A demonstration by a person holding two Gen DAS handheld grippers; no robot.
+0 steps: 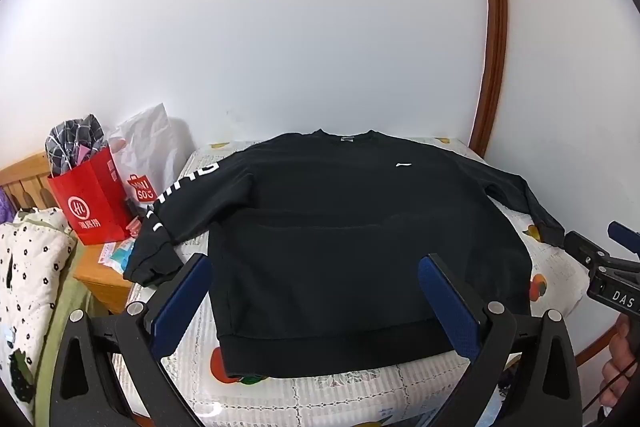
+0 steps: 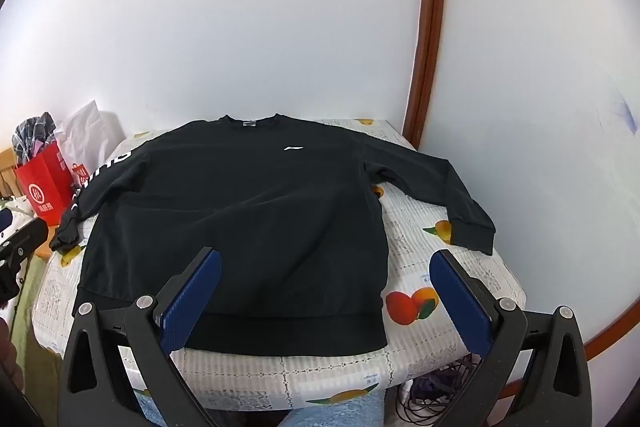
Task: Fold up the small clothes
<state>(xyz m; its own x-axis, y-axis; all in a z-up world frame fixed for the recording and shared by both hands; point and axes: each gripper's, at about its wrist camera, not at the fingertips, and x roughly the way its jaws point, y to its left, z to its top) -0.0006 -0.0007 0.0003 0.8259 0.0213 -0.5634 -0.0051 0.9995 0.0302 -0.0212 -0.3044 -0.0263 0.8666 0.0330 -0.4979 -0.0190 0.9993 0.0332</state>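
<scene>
- A black sweatshirt (image 1: pixel 340 235) is lying spread flat and face up on the tabletop (image 2: pixel 424 247), which is wearing a fruit-print cover; the collar is pointing toward the wall and the hem is running along the near edge.
- Both sleeves are reaching outward: the lettered sleeve (image 1: pixel 176 211) is trailing off the left edge, and the plain sleeve (image 2: pixel 444 187) is angling toward the right edge.
- The left hand-held gripper (image 1: pixel 316 311) is hovering above the near hem with its jaws standing wide apart, nothing between them.
- The right hand-held gripper (image 2: pixel 326 303) is hanging over the hem's right part, likewise spread wide and gripping nothing.
- No fold is showing yet, so the step in hand is probably choosing the first grasp points.
- Doing it well likely means pinching a sleeve cuff and the matching shoulder together, so the sleeve is travelling across the chest as one flat panel instead of bunching.
- Keeping the cloth low while carrying it over should be limiting wrinkles in the body.
- The dangling left cuff, near a red shopping bag (image 1: pixel 94 199), may be snagging on the table edge, so lifting it clear first seems wise.
</scene>
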